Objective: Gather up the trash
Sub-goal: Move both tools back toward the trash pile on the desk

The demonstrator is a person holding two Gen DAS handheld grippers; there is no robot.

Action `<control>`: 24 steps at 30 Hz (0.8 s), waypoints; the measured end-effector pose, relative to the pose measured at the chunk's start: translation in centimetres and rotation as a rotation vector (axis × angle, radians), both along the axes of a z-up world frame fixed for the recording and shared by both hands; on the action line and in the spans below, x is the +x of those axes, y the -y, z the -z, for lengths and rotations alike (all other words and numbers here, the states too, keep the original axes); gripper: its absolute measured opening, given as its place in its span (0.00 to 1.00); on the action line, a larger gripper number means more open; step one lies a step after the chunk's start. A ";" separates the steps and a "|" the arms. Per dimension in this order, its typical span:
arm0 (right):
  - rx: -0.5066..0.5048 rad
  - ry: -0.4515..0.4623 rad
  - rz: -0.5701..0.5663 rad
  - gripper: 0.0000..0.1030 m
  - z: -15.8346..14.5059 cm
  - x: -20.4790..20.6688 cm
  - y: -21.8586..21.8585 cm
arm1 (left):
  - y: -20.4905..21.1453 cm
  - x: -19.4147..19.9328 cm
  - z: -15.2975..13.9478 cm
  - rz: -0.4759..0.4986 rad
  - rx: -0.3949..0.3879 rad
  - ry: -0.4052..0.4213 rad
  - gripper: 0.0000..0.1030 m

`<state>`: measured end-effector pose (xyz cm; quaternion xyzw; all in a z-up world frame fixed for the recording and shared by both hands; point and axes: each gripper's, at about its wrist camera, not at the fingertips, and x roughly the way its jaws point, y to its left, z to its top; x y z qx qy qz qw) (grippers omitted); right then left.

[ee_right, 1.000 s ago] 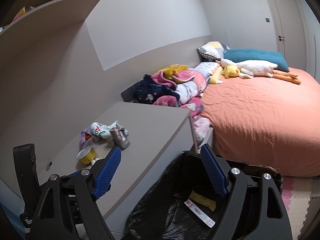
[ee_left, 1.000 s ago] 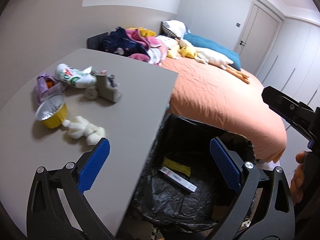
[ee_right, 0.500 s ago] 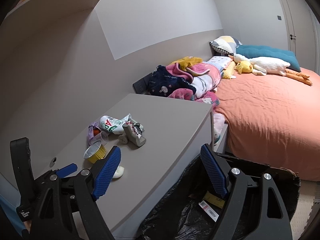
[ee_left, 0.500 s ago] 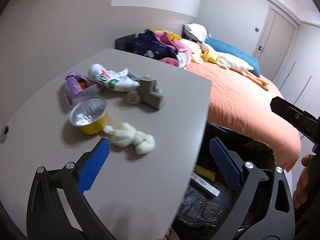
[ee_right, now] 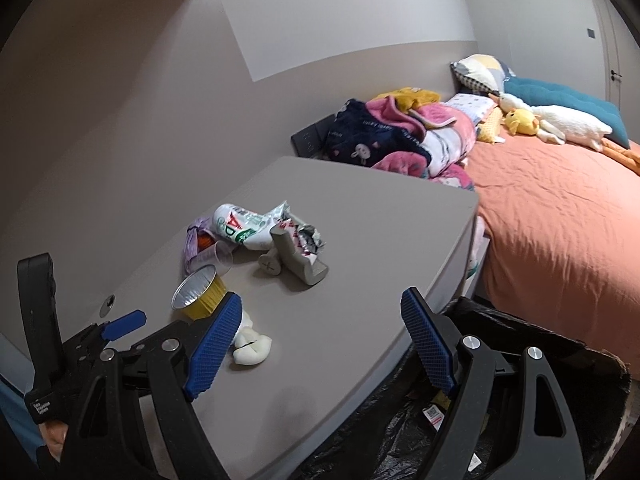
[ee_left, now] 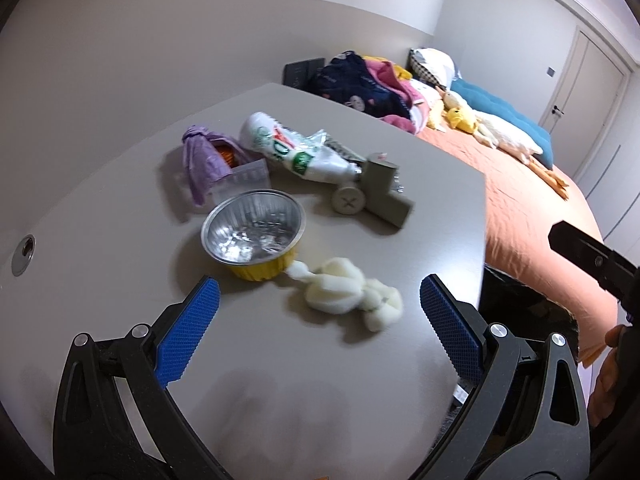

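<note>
On the grey table (ee_left: 120, 280) lies a pile of trash: a foil cup (ee_left: 252, 232) with a yellow side, a white tissue wad (ee_left: 348, 296), a crushed white bottle (ee_left: 288, 148), a purple bag (ee_left: 204, 160) and a grey plastic piece (ee_left: 376, 192). My left gripper (ee_left: 320, 285) is open above the table, with the tissue wad just ahead between its blue pads, untouched. My right gripper (ee_right: 320, 300) is open over the table's near corner, empty. In the right wrist view the foil cup (ee_right: 198, 294) and tissue wad (ee_right: 252, 346) sit by its left finger.
A bin lined with a black bag (ee_right: 520, 360) stands by the table's right edge, with some packets inside. Beyond it is an orange bed (ee_right: 560, 208) with piled clothes (ee_right: 400, 132) and plush toys. A cable hole (ee_left: 24, 248) marks the table's left side.
Both grippers have swung left from above the bin to over the table. The trash pile now sits larger and closer in both views. Both jaws have stayed open.
</note>
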<state>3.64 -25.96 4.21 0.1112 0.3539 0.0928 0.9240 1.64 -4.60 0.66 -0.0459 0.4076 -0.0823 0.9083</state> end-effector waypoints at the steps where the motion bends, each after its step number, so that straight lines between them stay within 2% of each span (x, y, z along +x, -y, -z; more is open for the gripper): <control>1: -0.001 -0.005 -0.007 0.80 0.2 0.2 -0.2 | -0.3 0.3 0.2 -0.005 0.002 -0.005 0.94; 10: -0.004 -0.054 -0.040 0.80 2.4 2.1 -2.4 | -2.6 3.0 2.2 -0.044 0.013 -0.048 0.94; 24: -0.020 -0.101 -0.101 0.80 5.3 4.6 -4.6 | -4.5 7.4 5.3 -0.040 -0.003 -0.112 0.94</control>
